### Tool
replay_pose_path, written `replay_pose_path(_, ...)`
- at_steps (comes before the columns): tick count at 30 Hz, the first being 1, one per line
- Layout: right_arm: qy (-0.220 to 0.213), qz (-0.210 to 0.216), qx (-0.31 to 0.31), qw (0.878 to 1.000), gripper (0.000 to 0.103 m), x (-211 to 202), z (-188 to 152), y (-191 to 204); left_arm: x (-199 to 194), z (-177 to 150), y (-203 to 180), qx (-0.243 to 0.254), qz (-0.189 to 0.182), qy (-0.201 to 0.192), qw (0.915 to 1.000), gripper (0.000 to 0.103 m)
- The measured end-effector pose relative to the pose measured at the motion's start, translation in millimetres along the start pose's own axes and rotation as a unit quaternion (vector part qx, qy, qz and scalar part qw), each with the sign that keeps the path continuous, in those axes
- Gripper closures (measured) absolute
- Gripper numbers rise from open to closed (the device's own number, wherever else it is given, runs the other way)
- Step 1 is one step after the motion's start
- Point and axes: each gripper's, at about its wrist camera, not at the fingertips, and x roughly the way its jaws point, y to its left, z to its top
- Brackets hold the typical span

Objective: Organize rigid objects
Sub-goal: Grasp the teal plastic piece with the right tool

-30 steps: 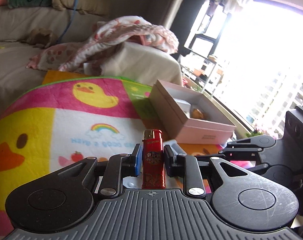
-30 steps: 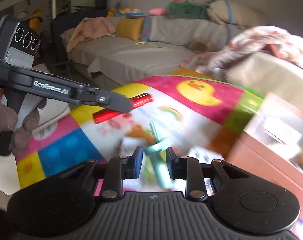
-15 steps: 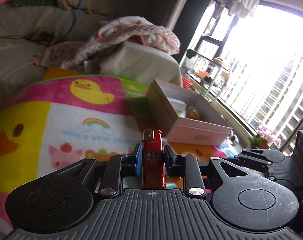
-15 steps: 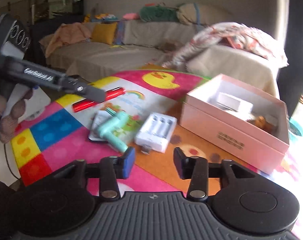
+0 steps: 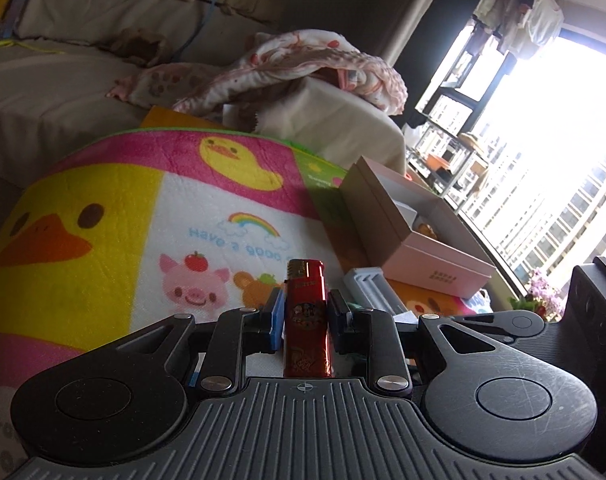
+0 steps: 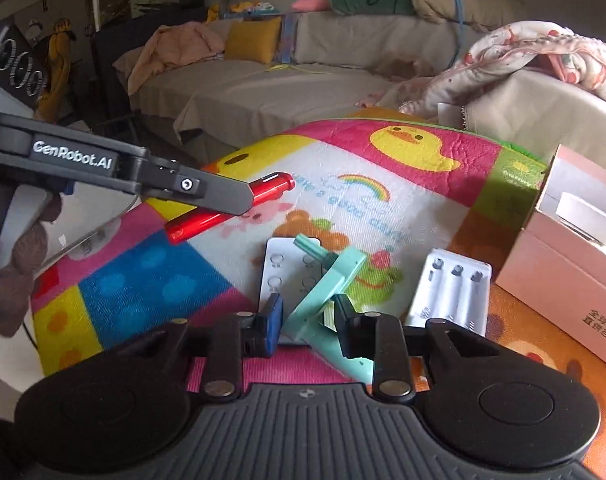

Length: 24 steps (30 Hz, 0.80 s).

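My left gripper (image 5: pixel 305 319) is shut on a red lighter (image 5: pixel 306 320) and holds it above the colourful duck mat (image 5: pixel 143 216); the lighter also shows in the right wrist view (image 6: pixel 231 207). My right gripper (image 6: pixel 307 325) is open, low over the mat, with its fingers on either side of a mint-green plastic tool (image 6: pixel 327 300) that lies across a white remote (image 6: pixel 281 276). I cannot tell whether the pads touch the tool. A white battery charger (image 6: pixel 451 296) lies to the right. An open pink box (image 5: pixel 419 236) holds a white item (image 6: pixel 587 220).
A beige sofa (image 6: pixel 287 80) with cushions and a crumpled floral blanket (image 5: pixel 303 68) runs behind the mat. A bright window with shelving (image 5: pixel 535 128) is at the right. The box stands at the mat's right edge (image 6: pixel 563 264).
The right gripper pulled back and opened wide, then came forward and low so its fingers straddle the green tool. The left gripper kept hold of the lighter and shifted a little.
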Motion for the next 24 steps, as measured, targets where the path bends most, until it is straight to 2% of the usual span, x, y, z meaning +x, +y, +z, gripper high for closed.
replay_pose_path(1, 0.001, 0.0, -0.003, 1.0, 0.081, -8, -4, -1, 1, -1, -1, -0.002, -0.006, 0.0, 1.0, 0.077)
replay_pose_path(3, 0.013, -0.009, -0.007, 1.0, 0.094, -24, -15, -8, 5, -3, -6, 0.001, -0.018, 0.002, 0.9998, 0.077)
replay_pose_path(5, 0.02, -0.027, -0.019, 0.999, 0.094, -43, -28, -15, 13, -6, -16, 0.01, -0.035, 0.011, 0.9993, 0.077)
replay_pose_path(7, 0.027, -0.068, -0.052, 0.996, 0.094, -62, -44, -19, 22, -10, -26, 0.02, -0.051, 0.023, 0.9983, 0.077)
replay_pose_path(10, 0.042, -0.151, -0.112, 0.981, 0.094, -81, -67, -25, 37, -18, -43, 0.038, -0.072, 0.047, 0.9956, 0.077)
replay_pose_path(11, 0.044, -0.181, -0.129, 0.974, 0.091, -85, -74, -28, 41, -22, -49, 0.043, -0.077, 0.055, 0.9946, 0.077)
replay_pose_path(13, 0.043, -0.245, -0.153, 0.956, 0.075, -91, -85, -32, 48, -29, -59, 0.051, -0.087, 0.068, 0.9926, 0.077)
replay_pose_path(14, 0.04, -0.268, -0.15, 0.951, 0.056, -94, -89, -35, 50, -31, -62, 0.054, -0.09, 0.073, 0.9918, 0.077)
replay_pose_path(15, 0.035, -0.278, -0.126, 0.951, 0.036, -98, -90, -41, 53, -34, -66, 0.059, -0.091, 0.078, 0.9911, 0.077)
replay_pose_path(17, 0.022, -0.251, -0.041, 0.967, 0.027, -111, -89, -54, 55, -40, -73, 0.071, -0.083, 0.086, 0.9903, 0.077)
replay_pose_path(18, 0.017, -0.219, 0.024, 0.975, 0.026, -116, -89, -64, 57, -43, -77, 0.08, -0.075, 0.088, 0.99, 0.077)
replay_pose_path(19, 0.014, -0.191, 0.085, 0.978, 0.023, -119, -91, -72, 58, -46, -81, 0.094, -0.065, 0.089, 0.9895, 0.077)
replay_pose_path(21, 0.013, -0.163, 0.192, 0.968, 0.021, -116, -98, -85, 59, -50, -89, 0.12, -0.047, 0.092, 0.9874, 0.077)
replay_pose_path(22, 0.006, -0.167, 0.224, 0.96, 0.021, -114, -101, -87, 61, -52, -92, 0.131, -0.041, 0.094, 0.9861, 0.077)
replay_pose_path(24, -0.017, -0.178, 0.245, 0.953, 0.02, -112, -99, -85, 63, -56, -96, 0.144, -0.034, 0.098, 0.984, 0.077)
